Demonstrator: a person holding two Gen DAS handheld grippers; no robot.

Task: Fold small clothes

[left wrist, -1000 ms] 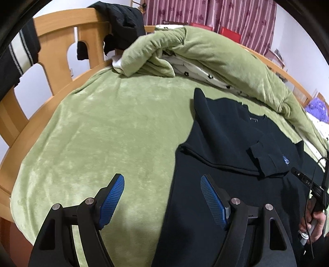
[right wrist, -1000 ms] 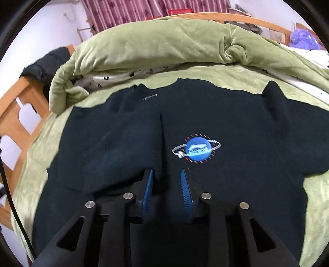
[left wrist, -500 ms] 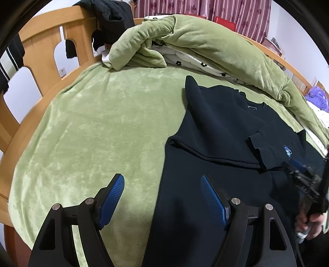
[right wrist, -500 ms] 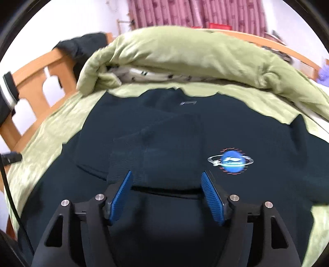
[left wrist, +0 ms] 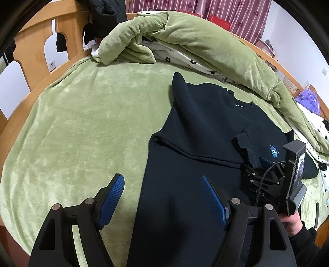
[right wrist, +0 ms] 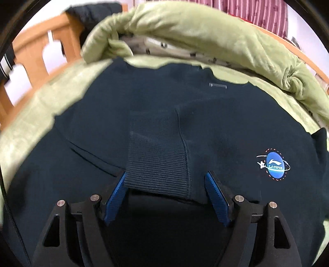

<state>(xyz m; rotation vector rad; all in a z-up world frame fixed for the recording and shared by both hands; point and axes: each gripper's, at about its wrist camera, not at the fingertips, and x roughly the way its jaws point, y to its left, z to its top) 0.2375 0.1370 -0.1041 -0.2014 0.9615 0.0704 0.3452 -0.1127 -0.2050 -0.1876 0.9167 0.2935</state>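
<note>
A black sweatshirt [left wrist: 197,127] with a blue round logo [right wrist: 274,165] lies flat on the green bedspread [left wrist: 86,123]. One sleeve is folded across the chest, its ribbed cuff [right wrist: 157,162] lying near the logo. My right gripper [right wrist: 165,185] is open, its jaws either side of the cuff, touching nothing. It also shows in the left wrist view [left wrist: 265,164]. My left gripper [left wrist: 162,187] is open and empty over the sweatshirt's left edge near the hem.
A rolled green duvet [left wrist: 205,45] lies along the back of the bed, with white flowered bedding [left wrist: 185,59] under it. A wooden bed frame [left wrist: 35,51] with dark clothes [left wrist: 102,8] hung on it stands at the left. Curtains hang behind.
My right gripper has opened from nearly shut, let go of the sleeve cuff and shifted left. My left gripper stays open and has moved slightly.
</note>
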